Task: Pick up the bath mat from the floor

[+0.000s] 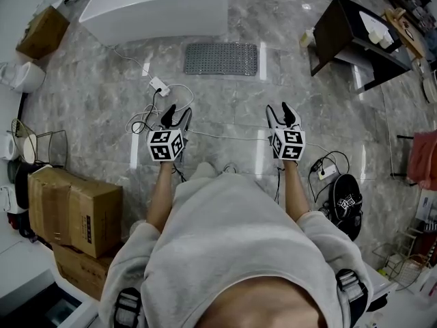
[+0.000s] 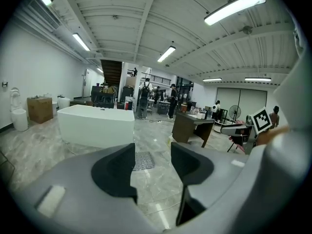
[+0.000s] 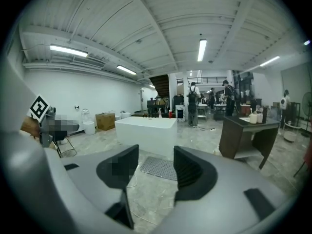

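The grey marble floor (image 1: 287,80) fills the head view. A white tub (image 1: 157,5) stands at the far end, and a dark bench (image 1: 341,26) stands to its right. Cardboard boxes (image 1: 75,210) are stacked at the person's left.

The mat (image 1: 220,59), grey and studded, lies flat on the floor just in front of the tub, well ahead of both grippers.

The left gripper (image 1: 177,112) and the right gripper (image 1: 278,109) are held side by side above the floor, pointing toward the mat. In the left gripper view the jaws stand well apart with nothing gripped; the mat shows far off through the gap. The right gripper view shows the same: jaws parted and empty.

A white power strip (image 1: 159,85) with cables lies on the floor between the left gripper and the mat.
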The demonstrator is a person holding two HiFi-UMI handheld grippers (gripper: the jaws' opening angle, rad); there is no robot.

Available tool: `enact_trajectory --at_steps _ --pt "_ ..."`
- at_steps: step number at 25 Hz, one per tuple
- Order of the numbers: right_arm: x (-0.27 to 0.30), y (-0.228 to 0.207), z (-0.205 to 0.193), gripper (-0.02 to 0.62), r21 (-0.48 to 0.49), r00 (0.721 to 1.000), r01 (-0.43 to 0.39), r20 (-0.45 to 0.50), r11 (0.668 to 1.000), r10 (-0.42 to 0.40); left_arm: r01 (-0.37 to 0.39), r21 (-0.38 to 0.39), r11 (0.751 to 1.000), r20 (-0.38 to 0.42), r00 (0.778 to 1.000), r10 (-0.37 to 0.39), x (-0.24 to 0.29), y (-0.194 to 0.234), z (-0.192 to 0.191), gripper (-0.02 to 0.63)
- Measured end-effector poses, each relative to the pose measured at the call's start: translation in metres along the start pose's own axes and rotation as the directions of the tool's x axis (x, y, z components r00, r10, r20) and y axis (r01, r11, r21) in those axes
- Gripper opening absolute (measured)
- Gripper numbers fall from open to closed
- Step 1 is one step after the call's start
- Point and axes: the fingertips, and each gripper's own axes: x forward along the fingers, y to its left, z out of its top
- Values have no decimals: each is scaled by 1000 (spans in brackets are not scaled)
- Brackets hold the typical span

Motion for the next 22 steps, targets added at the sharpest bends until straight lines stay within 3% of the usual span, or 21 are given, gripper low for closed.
enact_trajectory --at_steps 11,22 --pt "40 -13 5 227 -5 1000 -3 -18 1000 3 13 3 1000 -21 1000 -12 41 15 8 233" --pt "118 -38 31 227 -10 998 47 -37 999 -48 74 3 997 -20 997 -74 129 52 45 233"
